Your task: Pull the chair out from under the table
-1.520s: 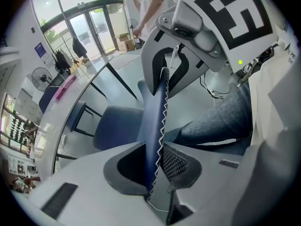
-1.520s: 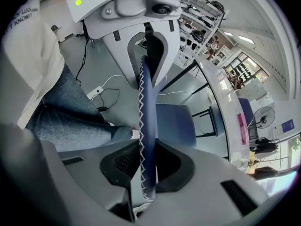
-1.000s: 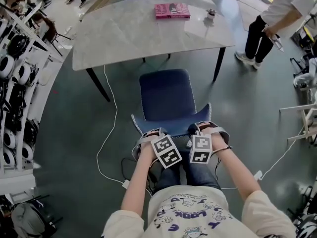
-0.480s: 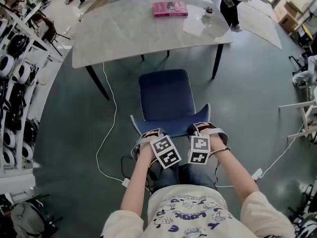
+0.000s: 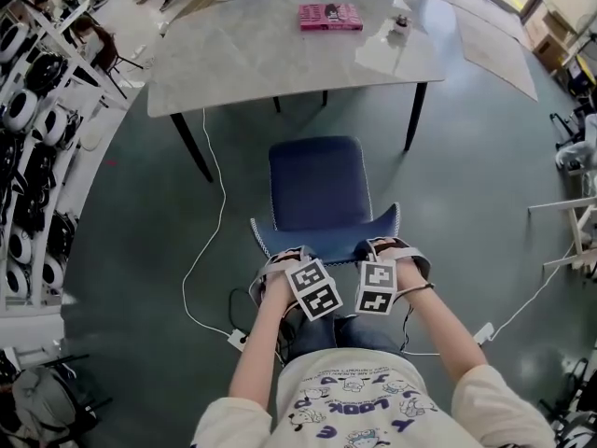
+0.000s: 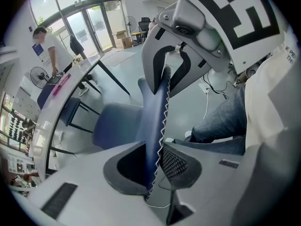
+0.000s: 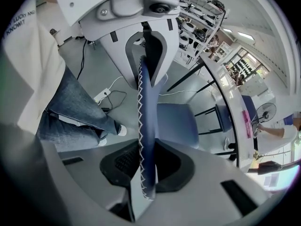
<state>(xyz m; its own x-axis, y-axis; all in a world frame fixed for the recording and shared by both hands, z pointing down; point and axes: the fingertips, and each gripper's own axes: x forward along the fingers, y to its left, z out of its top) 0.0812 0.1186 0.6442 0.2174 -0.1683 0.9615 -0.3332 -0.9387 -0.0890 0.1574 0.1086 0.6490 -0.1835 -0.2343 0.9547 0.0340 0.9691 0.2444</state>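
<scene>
A dark blue chair (image 5: 319,187) with white zigzag stitching stands on the floor in front of a grey marble-top table (image 5: 280,49), its seat fully out from under the tabletop. My left gripper (image 5: 284,255) is shut on the left part of the chair's backrest (image 6: 154,126). My right gripper (image 5: 382,250) is shut on the right part of the same backrest (image 7: 146,135). In both gripper views the backrest edge runs between the pads. Both grippers point steeply down at the top of the backrest.
A pink box (image 5: 330,16) and a small dark object (image 5: 401,26) lie on the table. A white cable (image 5: 207,250) runs across the floor left of the chair. Shelves with headsets (image 5: 33,157) line the left side. A white frame (image 5: 569,231) stands at right.
Both grippers have drawn the chair toward me, and the gap between its seat and the table has grown. A person who stood at the table's far right has left the view.
</scene>
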